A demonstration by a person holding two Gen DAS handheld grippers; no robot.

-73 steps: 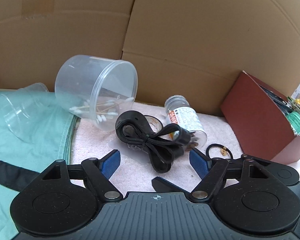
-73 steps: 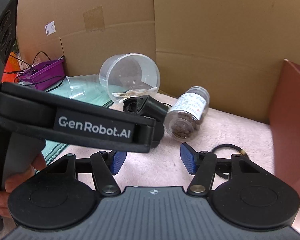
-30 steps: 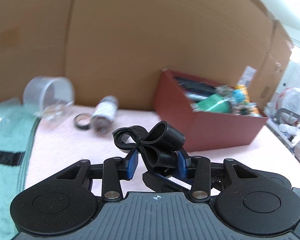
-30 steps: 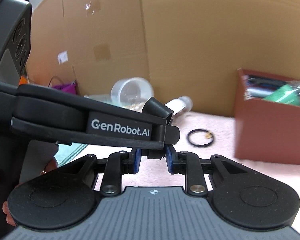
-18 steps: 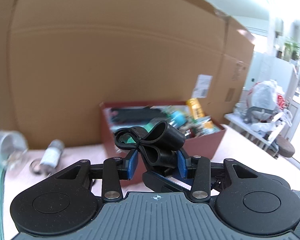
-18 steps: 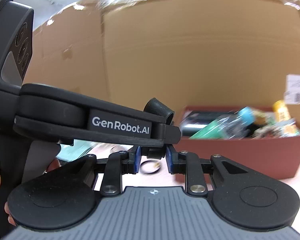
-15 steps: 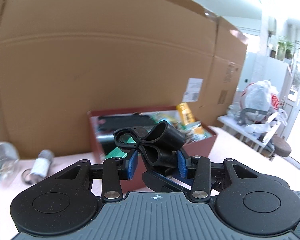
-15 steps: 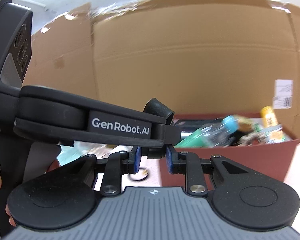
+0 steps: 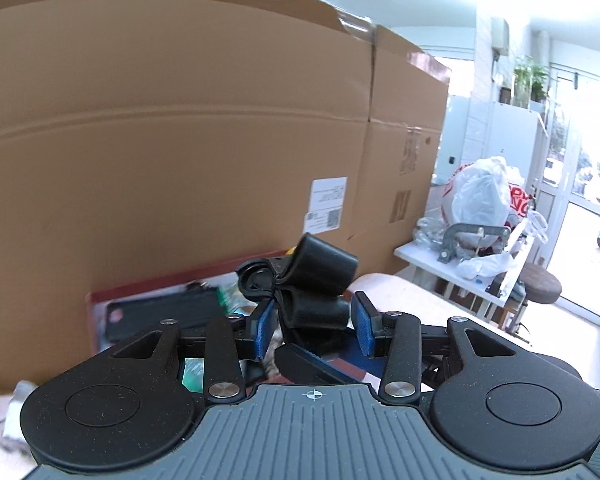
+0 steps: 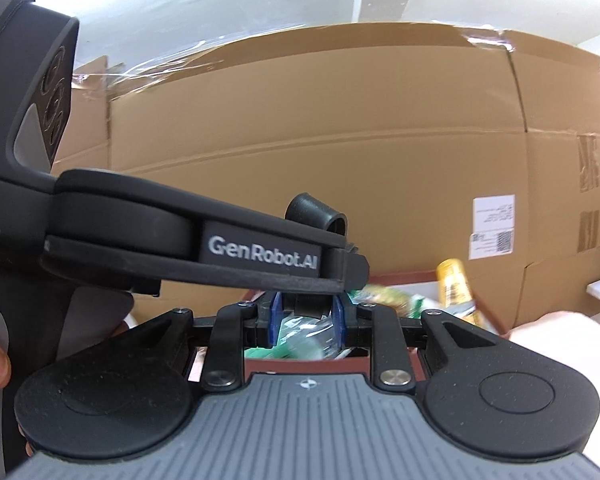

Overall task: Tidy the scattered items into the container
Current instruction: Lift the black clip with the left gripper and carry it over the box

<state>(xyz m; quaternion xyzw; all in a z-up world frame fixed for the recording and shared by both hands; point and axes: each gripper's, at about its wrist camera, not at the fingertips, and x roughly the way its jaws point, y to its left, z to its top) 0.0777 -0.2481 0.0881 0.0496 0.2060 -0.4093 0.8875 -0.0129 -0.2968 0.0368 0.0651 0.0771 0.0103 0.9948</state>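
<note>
Tall brown cardboard wall [image 9: 180, 128] behind. Both tools, left tool [image 9: 312, 322] and right tool [image 10: 305, 317], clamped on bundled black rubber strap [image 9: 314, 280], above open red-brown box [image 9: 100, 316]. Likely snagging on one pad if released unevenly, landing outside.

A surface covered in pale pink cloth [image 9: 384, 286] is seen beyond the grippers. A dark red open box [image 9: 100, 320], filled with assorted items, is set on it against a cardboard wall [image 9: 180, 140]. Blurred small objects [image 9: 8, 420] are seen at its left.
</note>
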